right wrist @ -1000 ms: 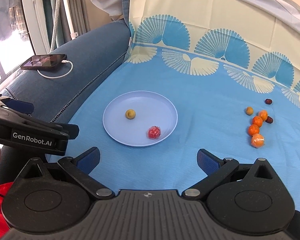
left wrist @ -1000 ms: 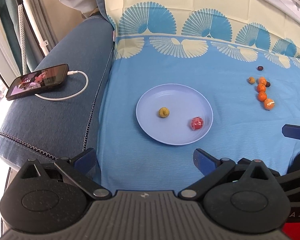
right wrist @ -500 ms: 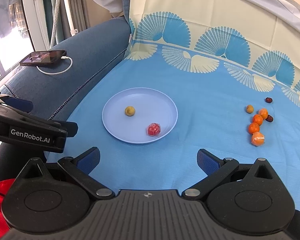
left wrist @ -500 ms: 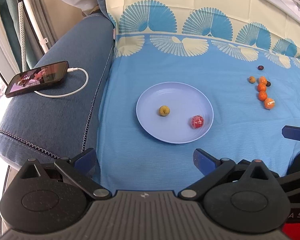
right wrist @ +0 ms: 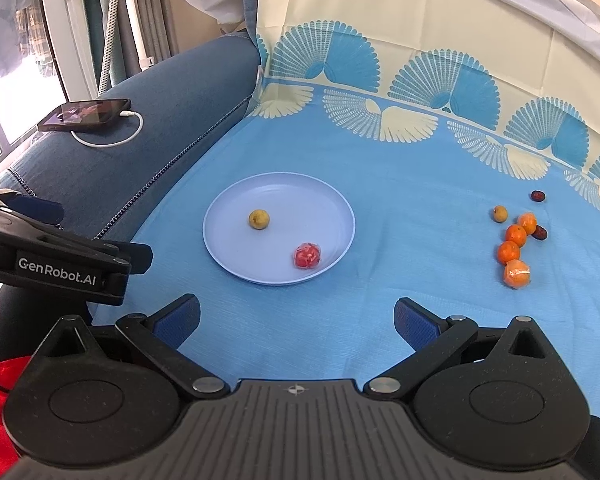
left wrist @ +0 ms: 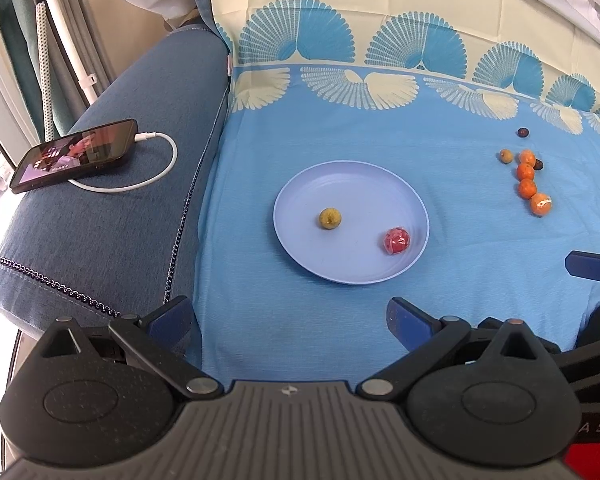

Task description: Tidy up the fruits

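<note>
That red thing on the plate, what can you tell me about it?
The red thing is small and roundish, and looks wrapped in clear, crinkly film with pale patches showing through. It lies still inside the pale lilac plate, near the rim closest to the cameras, well apart from the yellowish fruit that shares the plate. Only the plate touches it; neither pair of tongs is near it.
</note>
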`<state>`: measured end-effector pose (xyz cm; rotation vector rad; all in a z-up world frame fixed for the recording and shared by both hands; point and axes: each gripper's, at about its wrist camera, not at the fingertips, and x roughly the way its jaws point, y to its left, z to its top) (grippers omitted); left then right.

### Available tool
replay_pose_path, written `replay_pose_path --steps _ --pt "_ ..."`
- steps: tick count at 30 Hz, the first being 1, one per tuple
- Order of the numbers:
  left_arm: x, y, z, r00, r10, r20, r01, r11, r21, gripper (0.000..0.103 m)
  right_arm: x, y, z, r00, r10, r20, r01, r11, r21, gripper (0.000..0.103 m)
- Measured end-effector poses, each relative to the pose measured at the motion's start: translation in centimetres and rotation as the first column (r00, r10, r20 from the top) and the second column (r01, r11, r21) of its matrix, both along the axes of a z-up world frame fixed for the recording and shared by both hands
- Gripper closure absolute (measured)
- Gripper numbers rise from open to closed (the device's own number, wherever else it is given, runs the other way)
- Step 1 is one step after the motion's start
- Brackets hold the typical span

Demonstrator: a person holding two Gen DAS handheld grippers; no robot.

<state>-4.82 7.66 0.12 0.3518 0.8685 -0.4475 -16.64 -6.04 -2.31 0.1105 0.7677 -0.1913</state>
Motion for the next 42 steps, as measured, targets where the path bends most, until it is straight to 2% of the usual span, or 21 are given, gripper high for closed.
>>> replay_pose_path --steps 31,38,42 --pt "1.5 -3.3 -0.9 1.0 -0.011 -0.022 0.012 0.999 0.037 0.0 0.2 -3.7 -1.9 0.994 -0.109 -0.006 0.11 0.992 0.068 0.001" --pt "1.8 -5.1 -1.1 0.999 -0.033 -0.027 0.034 0.998 0.047 0.0 0.0 -5.6 -2.7 0.986 -0.164 -0.011 0.164 0.984 0.074 0.001" --pt "2.0 -6.5 -1.3 0.998 -0.05 -0.039 0.052 0.997 0.052 0.0 -0.4 -7.7 -3.6 0.972 -0.233 -0.004 0.233 0.97 0.066 0.001"
